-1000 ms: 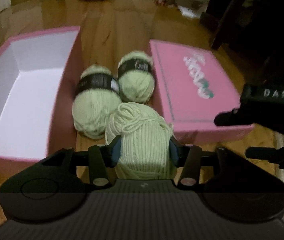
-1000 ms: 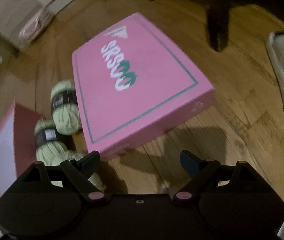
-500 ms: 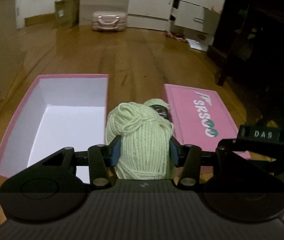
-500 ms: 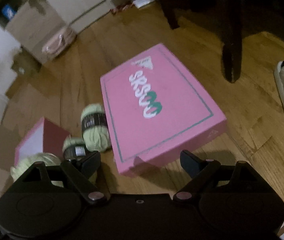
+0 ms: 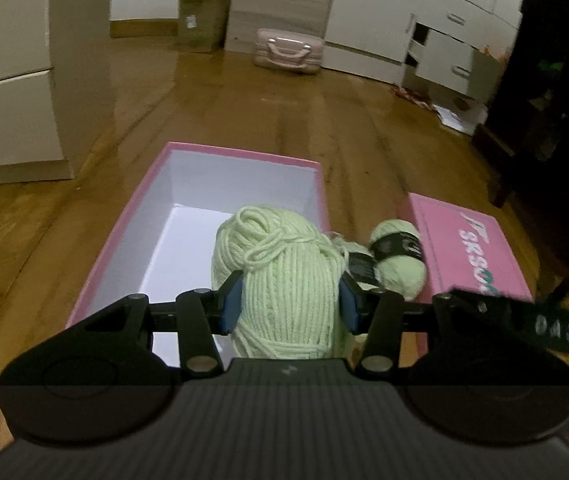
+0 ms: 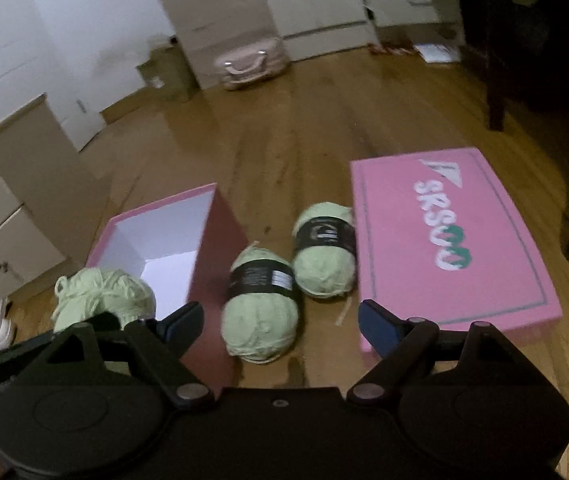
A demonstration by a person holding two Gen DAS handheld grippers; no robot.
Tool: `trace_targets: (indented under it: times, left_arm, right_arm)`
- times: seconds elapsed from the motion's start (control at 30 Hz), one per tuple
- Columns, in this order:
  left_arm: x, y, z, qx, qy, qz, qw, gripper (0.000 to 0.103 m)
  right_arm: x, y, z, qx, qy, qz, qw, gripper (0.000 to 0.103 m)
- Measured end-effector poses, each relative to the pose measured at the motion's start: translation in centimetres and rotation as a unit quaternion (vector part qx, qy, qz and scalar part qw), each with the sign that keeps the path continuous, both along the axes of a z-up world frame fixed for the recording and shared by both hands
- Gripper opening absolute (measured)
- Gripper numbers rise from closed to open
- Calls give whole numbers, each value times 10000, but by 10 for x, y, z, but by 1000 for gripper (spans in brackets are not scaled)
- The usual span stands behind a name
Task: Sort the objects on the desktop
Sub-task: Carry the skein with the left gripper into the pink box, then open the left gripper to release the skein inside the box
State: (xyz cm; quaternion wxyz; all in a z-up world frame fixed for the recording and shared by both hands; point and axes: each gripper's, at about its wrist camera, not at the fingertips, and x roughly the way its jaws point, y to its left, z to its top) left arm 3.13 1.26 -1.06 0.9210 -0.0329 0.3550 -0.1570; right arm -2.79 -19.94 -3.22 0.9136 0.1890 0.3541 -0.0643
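The left gripper (image 5: 288,300) clamps a green yarn ball (image 5: 280,280) above the open pink box (image 5: 124,236). The right gripper (image 6: 280,322), its jaws wide and closing, holds nothing. Released early, the ball could catch the box's rim and roll across the floor.

Left gripper (image 5: 288,300): black, two-fingered, blue pads pressed against both flanks of a pale green ball of yarn (image 5: 280,276) with no label – ball upright, loose loops on top.
Open box (image 5: 244,160): pink cardboard, white inside, at 11 o'clock from the held ball; the ball overlaps its near right corner in this view.
Labelled skeins: one pale green skein with a black paper band (image 5: 400,256) at 2 o'clock, a second banded skein (image 5: 354,258) mostly hidden behind the held ball.
Lid (image 5: 468,248): flat pink box lid with white and green lettering, at 3 o'clock, just beside the skeins.
Right gripper (image 5: 524,328): a black part at the right edge – jaws not seen.
Floor (image 5: 284,120): glossy wood planks.
Far wall, 12 o'clock: small pink case with handle (image 5: 288,52), white drawers (image 5: 424,40).
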Motion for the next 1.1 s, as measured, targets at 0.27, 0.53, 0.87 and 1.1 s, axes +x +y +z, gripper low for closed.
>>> trace_targets:
  times: [0.27,0.53,0.87,1.1]
  left_arm:
    - [32,28,-30,-217,394,193,9988,49]
    - [37,20,-47,-83,562,54,9984,46]
    - [36,24,-56,-93,835,153,9964,52]
    - [26,29,-30,5,965,287,9949,87]
  right_arm:
    - [11,28,-8,398,30,649,9971,89]
    - [18,51,-20,241,2,1066,9940,88]
    - [27,49,-30,200,149,955,9951,88]
    - [29,43,-25,225,237,1111,9933,88]
